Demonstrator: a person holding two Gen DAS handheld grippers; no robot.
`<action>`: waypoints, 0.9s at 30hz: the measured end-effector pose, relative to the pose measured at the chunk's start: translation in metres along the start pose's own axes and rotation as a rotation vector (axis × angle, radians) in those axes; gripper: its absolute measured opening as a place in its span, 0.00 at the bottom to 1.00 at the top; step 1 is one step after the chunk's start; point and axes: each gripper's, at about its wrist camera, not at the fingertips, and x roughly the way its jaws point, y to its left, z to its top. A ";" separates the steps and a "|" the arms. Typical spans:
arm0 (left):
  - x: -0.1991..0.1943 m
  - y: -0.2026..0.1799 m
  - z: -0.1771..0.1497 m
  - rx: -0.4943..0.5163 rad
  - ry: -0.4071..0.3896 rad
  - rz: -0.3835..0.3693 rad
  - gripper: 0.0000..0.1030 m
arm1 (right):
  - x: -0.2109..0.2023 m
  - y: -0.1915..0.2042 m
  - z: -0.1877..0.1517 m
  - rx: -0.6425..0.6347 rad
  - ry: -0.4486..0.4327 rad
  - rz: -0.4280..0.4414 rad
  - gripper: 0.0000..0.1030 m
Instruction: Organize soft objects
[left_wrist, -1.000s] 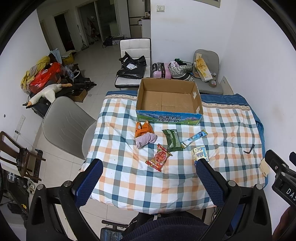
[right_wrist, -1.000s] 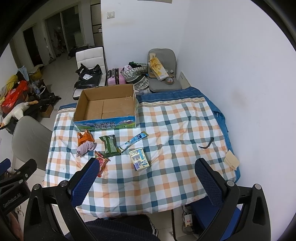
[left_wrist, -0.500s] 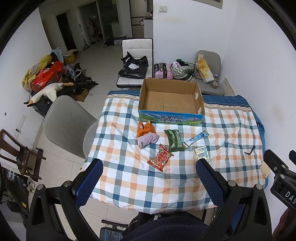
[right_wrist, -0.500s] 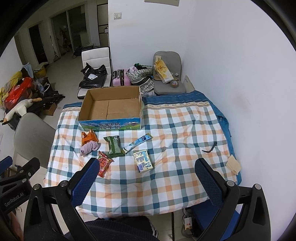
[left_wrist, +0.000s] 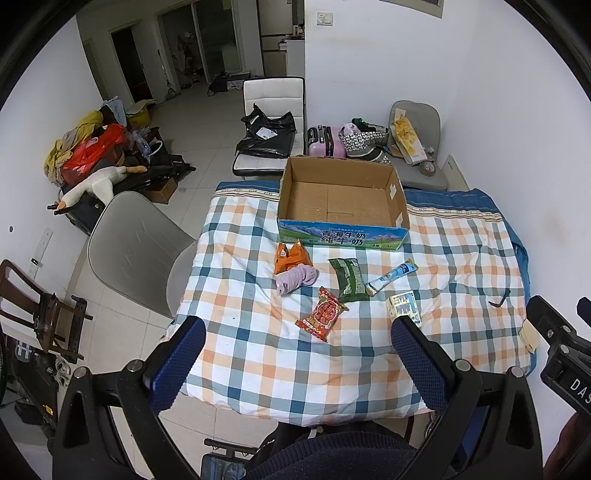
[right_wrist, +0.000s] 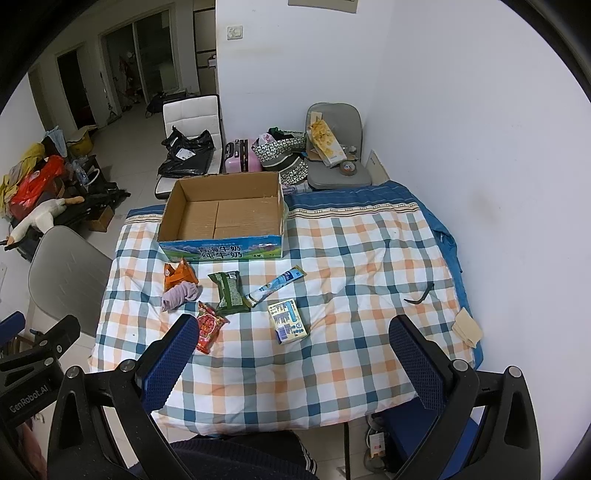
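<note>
Plaid tablecloth (left_wrist: 295, 369), cluttered rm behind.

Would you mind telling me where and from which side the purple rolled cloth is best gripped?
Grip the purple rolled cloth across its bulky rolled middle, coming from above, with the jaws closing across its narrower width. It lies flat on the checked blanket and overlaps the orange snack packet at its far edge, so a top approach probably avoids snagging the packet.
</note>
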 end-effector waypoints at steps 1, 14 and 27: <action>0.000 0.000 0.000 0.000 -0.001 0.000 1.00 | 0.000 -0.001 0.000 -0.001 0.001 0.001 1.00; 0.008 0.003 0.006 -0.009 0.000 -0.003 1.00 | 0.025 0.003 0.003 0.033 0.039 0.038 1.00; 0.183 0.004 0.020 0.019 0.192 -0.017 1.00 | 0.242 -0.025 -0.014 0.050 0.374 0.046 1.00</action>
